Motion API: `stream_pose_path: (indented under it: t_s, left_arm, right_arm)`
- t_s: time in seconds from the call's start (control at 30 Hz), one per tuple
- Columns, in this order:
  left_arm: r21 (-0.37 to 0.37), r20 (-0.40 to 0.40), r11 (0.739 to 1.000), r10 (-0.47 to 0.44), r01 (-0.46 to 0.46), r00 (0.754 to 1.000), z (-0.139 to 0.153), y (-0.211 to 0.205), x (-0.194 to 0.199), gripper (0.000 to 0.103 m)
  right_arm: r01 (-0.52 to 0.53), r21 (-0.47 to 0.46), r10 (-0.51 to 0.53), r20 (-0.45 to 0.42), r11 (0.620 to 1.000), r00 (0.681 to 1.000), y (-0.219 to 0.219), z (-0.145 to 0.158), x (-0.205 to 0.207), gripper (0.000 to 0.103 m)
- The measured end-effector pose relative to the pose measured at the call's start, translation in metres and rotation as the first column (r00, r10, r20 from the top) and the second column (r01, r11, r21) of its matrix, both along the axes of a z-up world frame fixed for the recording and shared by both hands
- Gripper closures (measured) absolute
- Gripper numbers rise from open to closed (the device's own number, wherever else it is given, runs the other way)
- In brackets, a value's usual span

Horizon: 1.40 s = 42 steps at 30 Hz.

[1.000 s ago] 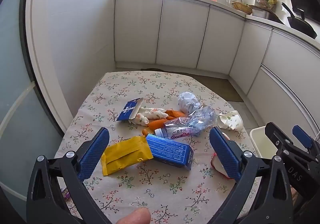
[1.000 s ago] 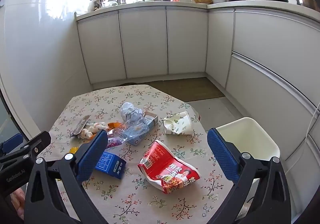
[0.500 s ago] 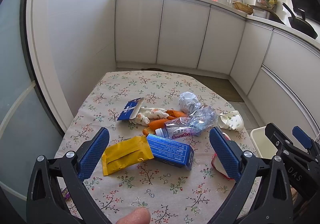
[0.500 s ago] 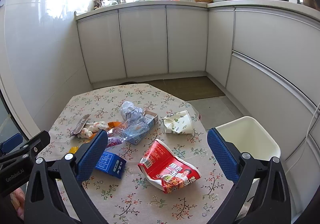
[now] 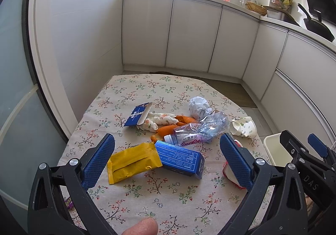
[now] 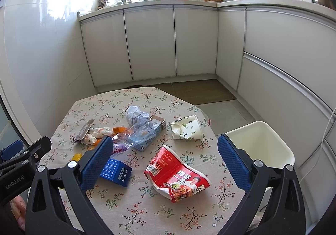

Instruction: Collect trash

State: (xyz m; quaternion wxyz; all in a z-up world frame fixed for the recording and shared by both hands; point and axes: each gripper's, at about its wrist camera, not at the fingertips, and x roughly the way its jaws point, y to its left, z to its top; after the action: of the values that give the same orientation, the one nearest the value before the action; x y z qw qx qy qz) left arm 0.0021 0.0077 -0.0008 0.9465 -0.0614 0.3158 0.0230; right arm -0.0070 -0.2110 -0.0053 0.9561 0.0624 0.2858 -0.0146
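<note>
Both wrist cams look fwd/down over near table (image 5: 130, 87) edge; share trash pile, cabinets.

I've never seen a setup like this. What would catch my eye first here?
Probably the litter heaped mid-table on the flowered tablecloth: a red snack bag nearest the right claw, a blue box and yellow wrapper before the left claw. Both claws gape open, empty. A white bin waits beside the table's right edge.
</note>
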Motion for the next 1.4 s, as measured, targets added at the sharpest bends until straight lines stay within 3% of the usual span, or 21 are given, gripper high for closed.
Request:
stream_pose_path:
  t_s: [1.4]
  left_arm:
    - [0.003, -0.001, 1.0, 0.004, -0.004, 1.0, -0.0029, 0.0031, 0.0015, 0.007]
  right_arm:
    - [0.001, 0.0, -0.001, 0.002, 1.0, 1.0, -0.0009, 0.0013, -0.0006, 0.006]
